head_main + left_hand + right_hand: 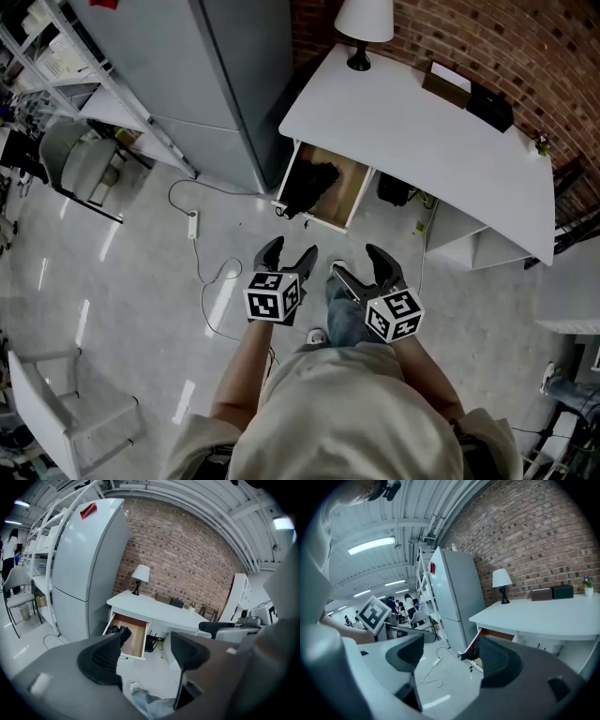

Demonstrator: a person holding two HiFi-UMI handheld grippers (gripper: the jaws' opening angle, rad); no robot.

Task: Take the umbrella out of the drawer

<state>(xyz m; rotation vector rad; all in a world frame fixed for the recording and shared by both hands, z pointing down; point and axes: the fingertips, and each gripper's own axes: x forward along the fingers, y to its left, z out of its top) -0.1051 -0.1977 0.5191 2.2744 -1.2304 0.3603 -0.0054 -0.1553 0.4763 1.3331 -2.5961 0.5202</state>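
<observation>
Black and kind of bunched up, the umbrella (311,185) is lying collapsed in the left part of the open wooden drawer (354,192), which is sticking out from under the white counter (412,122). One end seems to be poking past the drawer's front edge. Left gripper (292,247) and right gripper (356,262) are both hovering over the floor (141,262), well apart from it, jaws spread and grasping nothing.

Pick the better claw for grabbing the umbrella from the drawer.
Left, probably: the black folded umbrella lies at the left end of the open wooden drawer, straight ahead of the open, empty left claw; the right claw, also open, faces the bare end.
</observation>
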